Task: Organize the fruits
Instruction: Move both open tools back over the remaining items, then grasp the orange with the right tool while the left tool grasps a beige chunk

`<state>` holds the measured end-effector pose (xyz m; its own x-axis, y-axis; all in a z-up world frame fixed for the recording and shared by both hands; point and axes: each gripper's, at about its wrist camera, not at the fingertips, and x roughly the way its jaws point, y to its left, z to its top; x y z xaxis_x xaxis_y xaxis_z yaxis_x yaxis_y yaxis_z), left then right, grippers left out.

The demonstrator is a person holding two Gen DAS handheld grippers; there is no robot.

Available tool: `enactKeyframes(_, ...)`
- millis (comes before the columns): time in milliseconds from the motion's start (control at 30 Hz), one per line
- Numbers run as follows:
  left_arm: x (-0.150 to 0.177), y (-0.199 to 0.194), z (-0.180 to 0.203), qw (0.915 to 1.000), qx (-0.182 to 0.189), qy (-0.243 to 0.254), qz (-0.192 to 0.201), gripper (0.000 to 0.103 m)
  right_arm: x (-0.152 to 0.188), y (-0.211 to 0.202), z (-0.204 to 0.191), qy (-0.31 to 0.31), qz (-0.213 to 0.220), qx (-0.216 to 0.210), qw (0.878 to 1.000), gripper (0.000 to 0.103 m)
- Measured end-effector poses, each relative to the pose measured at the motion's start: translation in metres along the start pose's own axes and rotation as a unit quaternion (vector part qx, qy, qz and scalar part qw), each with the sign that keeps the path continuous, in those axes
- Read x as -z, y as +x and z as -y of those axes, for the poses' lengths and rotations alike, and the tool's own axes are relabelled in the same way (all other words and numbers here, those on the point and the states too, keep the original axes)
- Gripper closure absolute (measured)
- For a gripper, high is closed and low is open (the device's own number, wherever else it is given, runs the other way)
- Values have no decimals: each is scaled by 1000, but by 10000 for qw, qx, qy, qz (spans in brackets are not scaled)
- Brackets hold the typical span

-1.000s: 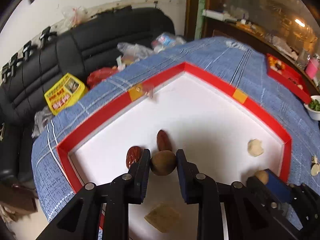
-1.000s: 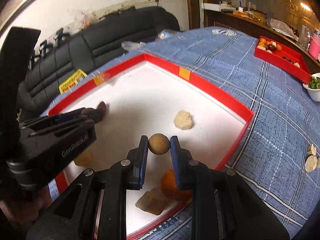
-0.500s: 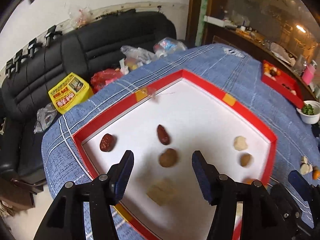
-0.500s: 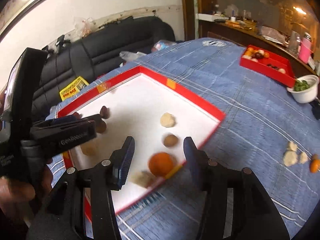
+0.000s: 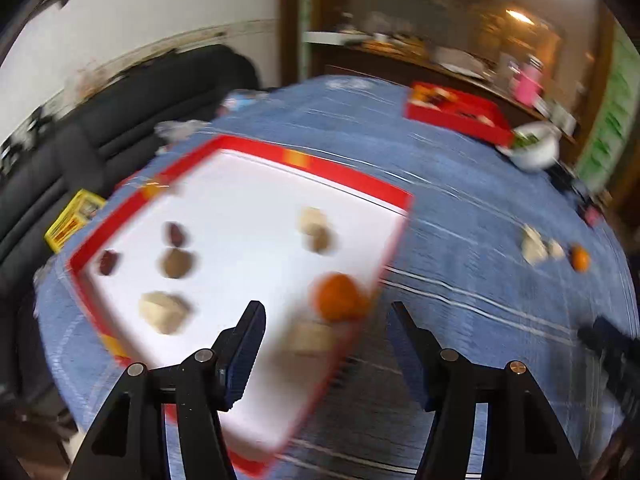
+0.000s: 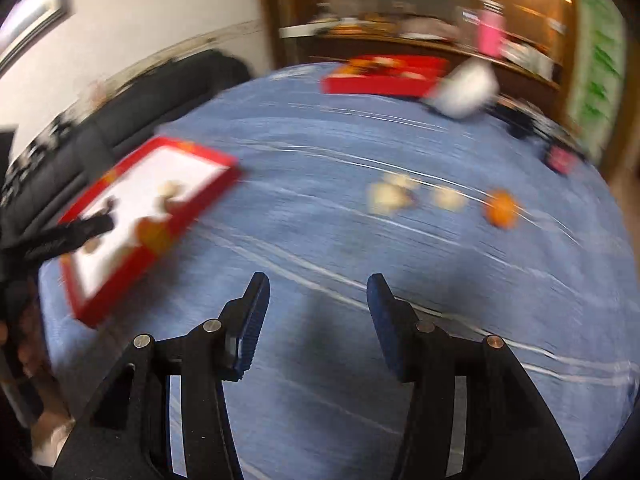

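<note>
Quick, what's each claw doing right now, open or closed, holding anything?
Left claw: open, holding nothing, above the near edge of the red-rimmed tray.
Right claw: open, holding nothing, over the blue tablecloth.

- Left gripper (image 5: pixel 326 310) is a chunky matte black frame, two angular arms that fork out from the bottom of the frame, with triangular cutouts low down.
- Its fingers (image 5: pixel 245 354) carry dark blue ribbed pads on the inner faces.
- Round silver screws sit on the knuckles, two on each arm, pretty shiny.
- Right gripper (image 6: pixel 318 282) looks like the same build: black plastic, blue ridged pads, silver pivot screws, slotted cutouts near the bottom.
- At the left edge of the right wrist view there's a bit of bare skin, a hand (image 6: pixel 30 344), too blurry for detail.
</note>
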<state>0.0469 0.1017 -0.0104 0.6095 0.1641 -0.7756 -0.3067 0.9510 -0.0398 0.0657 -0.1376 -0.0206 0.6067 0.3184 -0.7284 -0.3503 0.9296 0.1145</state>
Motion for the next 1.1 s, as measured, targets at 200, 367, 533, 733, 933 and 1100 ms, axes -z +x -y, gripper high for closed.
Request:
enactKeyframes(200,4,16,57,9983,278,468,-192,42,-7,4,94,970,55,691,9929,53)
enactKeyframes(367,-3,28,92,9956,505,745,-243,42,-34,33,123,1060,-81,839,9908,53)
enactKeyframes(533,-10,41,122,9926,720,932,-298,42,-51,61,134,932,-149,1049,9900,53)
enactKeyframes(733,-21,58,156,9886,1061,1033,-289,42,-51,71,145,1009,-165,749,9919,72)
enactKeyframes(933,-31,84,202,9836,1254,1250,-335,42,-42,57,155,1216,-15,686,9902,72)
enactKeyframes(1100,-34,97,221,9824,1256,1368,-197,54,-41,54,164,1414,65,550,9884,72)
